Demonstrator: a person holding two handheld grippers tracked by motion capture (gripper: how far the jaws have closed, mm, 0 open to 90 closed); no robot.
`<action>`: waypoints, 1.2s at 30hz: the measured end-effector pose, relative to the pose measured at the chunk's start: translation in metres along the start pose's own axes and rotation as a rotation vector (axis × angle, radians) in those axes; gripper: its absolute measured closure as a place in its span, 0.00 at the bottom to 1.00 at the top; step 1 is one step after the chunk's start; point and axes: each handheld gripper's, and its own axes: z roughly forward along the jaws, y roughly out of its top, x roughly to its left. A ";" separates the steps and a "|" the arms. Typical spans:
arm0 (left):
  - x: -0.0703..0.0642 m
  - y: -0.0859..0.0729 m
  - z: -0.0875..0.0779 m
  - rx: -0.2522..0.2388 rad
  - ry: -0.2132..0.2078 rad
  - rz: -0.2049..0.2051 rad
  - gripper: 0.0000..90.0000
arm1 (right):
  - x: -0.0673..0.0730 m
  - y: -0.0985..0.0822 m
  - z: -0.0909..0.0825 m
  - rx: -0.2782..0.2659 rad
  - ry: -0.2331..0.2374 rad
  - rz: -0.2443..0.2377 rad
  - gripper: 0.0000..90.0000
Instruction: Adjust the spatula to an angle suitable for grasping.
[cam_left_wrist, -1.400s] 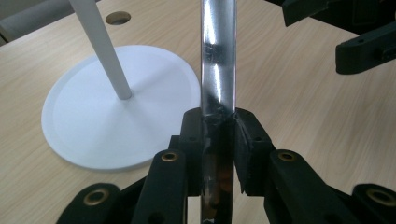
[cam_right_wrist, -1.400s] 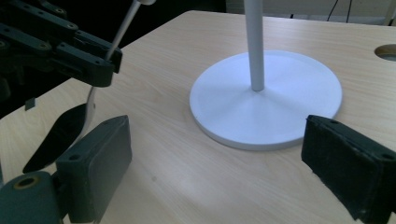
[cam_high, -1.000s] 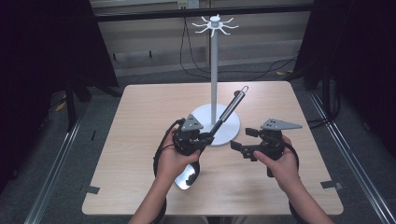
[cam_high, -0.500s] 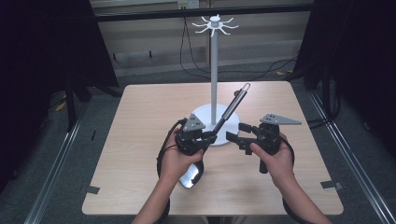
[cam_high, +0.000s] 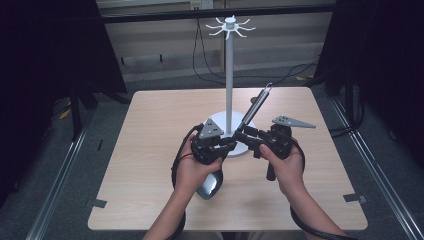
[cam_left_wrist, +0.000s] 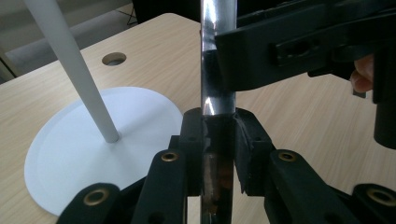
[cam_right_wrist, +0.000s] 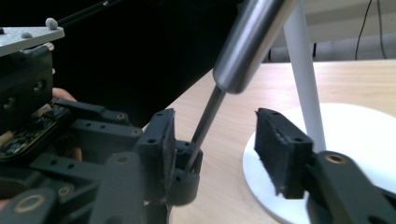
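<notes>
White stand (cam_high: 229, 95); silver utensil (cam_high: 256, 106); pale wood table (cam_high: 150, 130).

Both grippers, the left gripper (cam_high: 227, 141) and the right gripper (cam_high: 249, 136), are black linkage frames with brass-ringed pivot screws, each topped by a grey three-cornered plate. Black cables loop below them at bottom centre. The person's forearms are bare, without sleeves.

Stand pole (cam_high: 229, 80) & white base (cam_high: 220, 122) block table centre, just behind both claws; left/right table (cam_high: 150, 130) sides free.
</notes>
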 end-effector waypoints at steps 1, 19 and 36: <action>0.000 0.000 0.000 0.000 0.000 0.000 0.84 | 0.000 0.000 0.000 0.000 0.000 0.000 0.54; -0.005 0.005 -0.005 -0.082 0.020 0.006 0.84 | 0.008 0.016 0.001 -0.055 0.054 0.085 0.97; 0.006 0.010 -0.011 -0.160 -0.059 -0.032 0.83 | 0.014 0.039 0.001 -0.018 0.124 -0.066 0.98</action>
